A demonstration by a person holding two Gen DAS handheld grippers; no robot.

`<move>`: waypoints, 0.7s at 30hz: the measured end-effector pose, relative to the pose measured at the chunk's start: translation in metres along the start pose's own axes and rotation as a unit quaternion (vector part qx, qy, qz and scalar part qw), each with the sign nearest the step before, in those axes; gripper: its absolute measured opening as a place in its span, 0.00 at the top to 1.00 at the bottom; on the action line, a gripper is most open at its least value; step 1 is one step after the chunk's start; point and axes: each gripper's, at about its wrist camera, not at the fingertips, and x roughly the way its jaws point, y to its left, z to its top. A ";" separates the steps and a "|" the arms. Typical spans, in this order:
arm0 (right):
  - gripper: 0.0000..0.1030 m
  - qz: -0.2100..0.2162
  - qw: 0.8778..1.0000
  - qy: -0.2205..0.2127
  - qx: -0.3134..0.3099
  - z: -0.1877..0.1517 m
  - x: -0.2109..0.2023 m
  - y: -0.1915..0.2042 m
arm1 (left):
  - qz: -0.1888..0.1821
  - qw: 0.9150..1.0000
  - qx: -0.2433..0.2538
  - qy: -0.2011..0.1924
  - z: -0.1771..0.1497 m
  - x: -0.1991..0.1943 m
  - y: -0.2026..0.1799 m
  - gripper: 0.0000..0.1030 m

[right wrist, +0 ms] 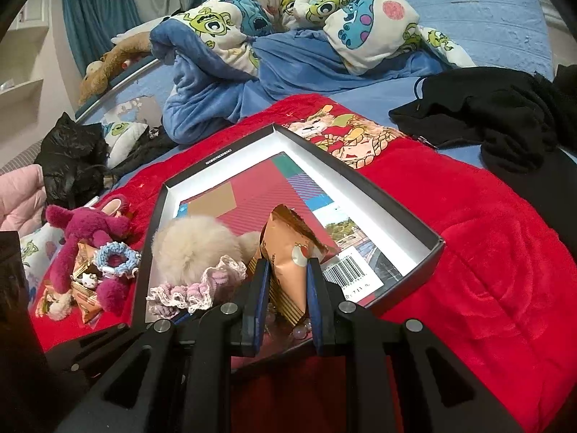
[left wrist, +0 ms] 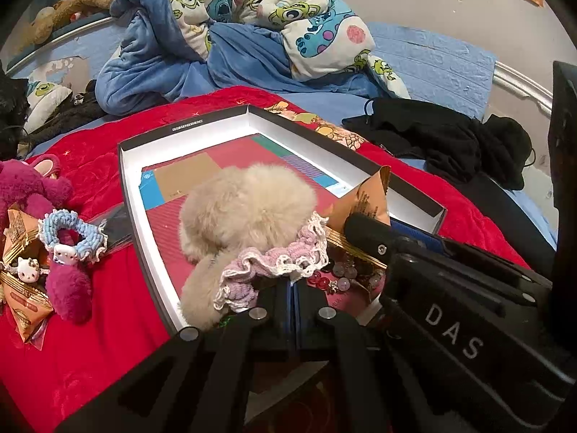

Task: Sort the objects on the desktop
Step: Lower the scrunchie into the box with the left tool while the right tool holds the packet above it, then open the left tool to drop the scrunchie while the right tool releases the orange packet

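Inside the shallow black-walled white box (right wrist: 414,213) on the bed's red blanket (right wrist: 487,270), right claw (right wrist: 287,281) pinches an orange foil snack packet (right wrist: 288,249), while left claw (left wrist: 292,288), pressed together, grips the pink crocheted scrunchie (left wrist: 274,263).

A shallow black box lid (right wrist: 396,213) with white inner walls is laid open on the red blanket. Inside it are found a cream fluffy pompom (right wrist: 191,249), a pink crocheted scrunchie (right wrist: 191,288) and an upright orange snack packet (right wrist: 288,252). Left of it, a magenta plush (right wrist: 83,238), a blue scrunchie (right wrist: 117,258) and further orange packets (left wrist: 21,303) are piled.
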 end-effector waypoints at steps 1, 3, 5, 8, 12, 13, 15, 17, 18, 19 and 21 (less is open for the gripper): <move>0.82 -0.001 1.000 -0.001 0.000 0.000 0.000 0.000 | 0.001 1.000 0.000 0.000 0.000 0.000 0.000 0.99; 0.82 -0.002 1.000 -0.002 -0.002 0.000 -0.001 0.001 | 0.002 1.000 0.001 0.000 0.000 0.000 -0.001 0.99; 0.82 -0.002 1.000 -0.002 -0.002 0.000 -0.002 0.001 | 0.007 1.000 0.003 0.001 0.001 0.000 -0.002 0.99; 0.82 -0.003 1.000 -0.002 -0.003 0.000 -0.002 0.001 | 0.009 1.000 0.003 0.003 0.001 0.001 -0.002 0.99; 0.81 -0.002 1.000 -0.002 -0.003 0.000 -0.003 0.001 | 0.012 1.000 0.004 0.006 0.001 0.002 -0.002 0.98; 0.81 -0.003 1.000 -0.002 -0.003 0.000 -0.003 0.002 | 0.012 1.000 0.003 0.006 0.001 0.002 -0.002 0.98; 0.79 0.004 1.000 0.000 -0.003 0.000 -0.004 0.002 | 0.013 1.000 0.003 0.006 0.001 0.002 -0.001 0.98; 0.77 0.007 1.000 0.001 -0.006 -0.001 -0.004 0.003 | 0.017 1.000 0.004 0.006 0.001 0.002 -0.001 0.97; 0.75 0.008 1.000 0.000 -0.009 -0.001 -0.005 0.004 | 0.018 1.000 0.004 0.006 0.001 0.002 -0.002 0.97; 0.72 0.009 1.000 0.001 -0.012 -0.001 -0.005 0.005 | 0.022 1.000 0.006 0.005 0.001 0.001 -0.002 0.96; 0.59 0.015 1.000 0.003 -0.021 -0.001 -0.007 0.010 | 0.015 1.000 0.005 -0.002 0.001 -0.002 -0.002 0.87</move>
